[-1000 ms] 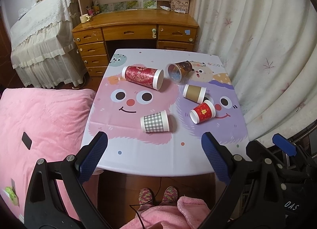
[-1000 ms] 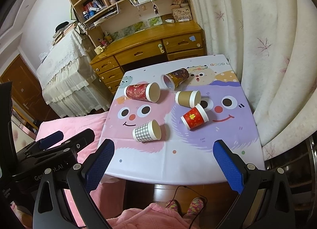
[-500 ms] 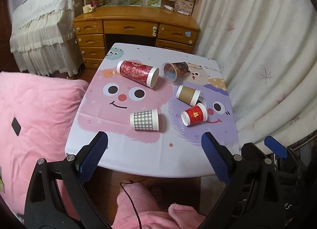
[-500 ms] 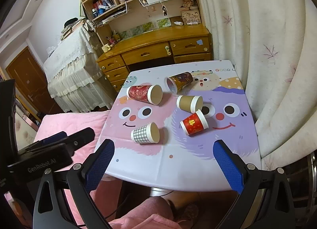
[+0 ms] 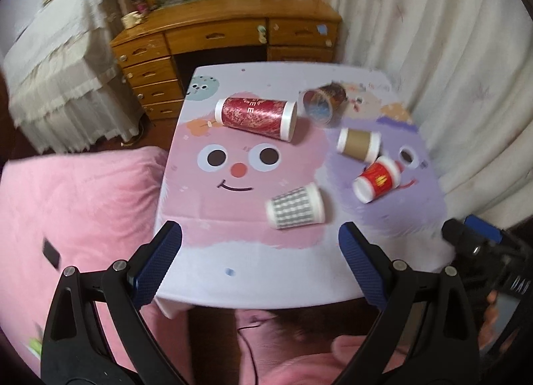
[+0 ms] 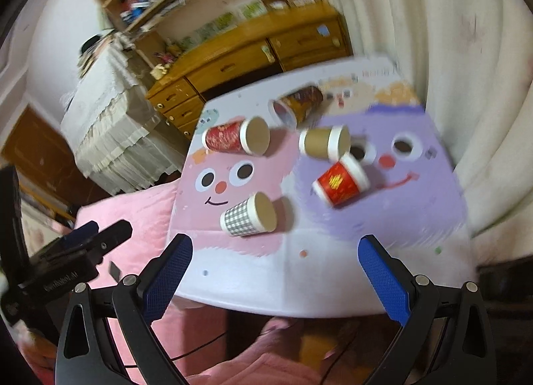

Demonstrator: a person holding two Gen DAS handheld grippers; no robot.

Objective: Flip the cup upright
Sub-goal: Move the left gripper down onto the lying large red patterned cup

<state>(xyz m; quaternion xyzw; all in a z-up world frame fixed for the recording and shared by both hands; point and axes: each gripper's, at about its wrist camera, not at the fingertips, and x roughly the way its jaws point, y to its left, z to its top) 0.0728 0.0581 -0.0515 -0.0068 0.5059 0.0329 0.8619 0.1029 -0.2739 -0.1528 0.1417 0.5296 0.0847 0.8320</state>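
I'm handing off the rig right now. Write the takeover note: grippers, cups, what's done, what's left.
Left gripper: open, empty, above the table's near edge.
Right gripper: open, empty, also short of the cups.
All five paper cups lie on their sides on the cartoon-face tablecloth: grey checked cup nearest; small red cup with gold emblem to its right; plain brown cup behind that; tall red patterned cup at the back; dark brown patterned cup farthest.
Done: nothing flipped.
Left: stand a cup upright; the checked one looks closest.
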